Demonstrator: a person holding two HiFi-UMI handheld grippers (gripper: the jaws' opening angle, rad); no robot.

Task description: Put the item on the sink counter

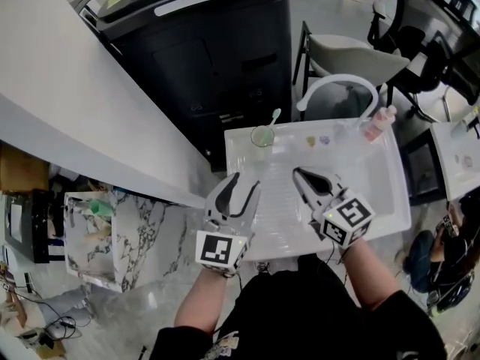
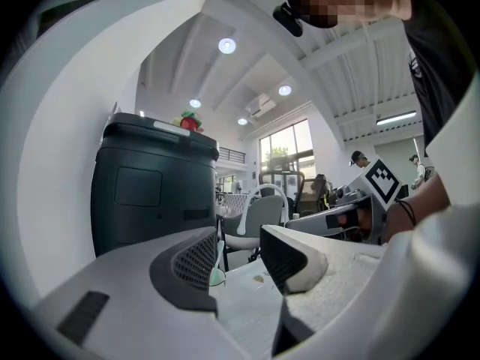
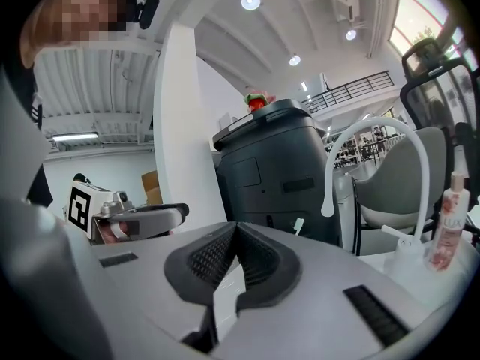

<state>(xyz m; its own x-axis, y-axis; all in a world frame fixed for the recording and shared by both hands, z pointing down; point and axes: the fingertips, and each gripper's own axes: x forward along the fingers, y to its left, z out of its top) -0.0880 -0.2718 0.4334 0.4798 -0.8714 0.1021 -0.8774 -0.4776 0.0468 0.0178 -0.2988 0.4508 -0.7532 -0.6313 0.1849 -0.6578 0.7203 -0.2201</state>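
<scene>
Small pale-green cup [image 1: 262, 136], translucent, upright, mouth open to the top. Set at the far left corner of the sink counter [image 1: 379, 193], just inside the rim. Holds a slim pale utensil [image 1: 274, 116] that leans up and to the right past the lip; perhaps a toothbrush or a spoon, too small to tell. Sink counter white, glossy, rectangular, with a raised rim and fine ribs across its near part. From the left gripper view, only a sliver of green at the counter's far end.
</scene>
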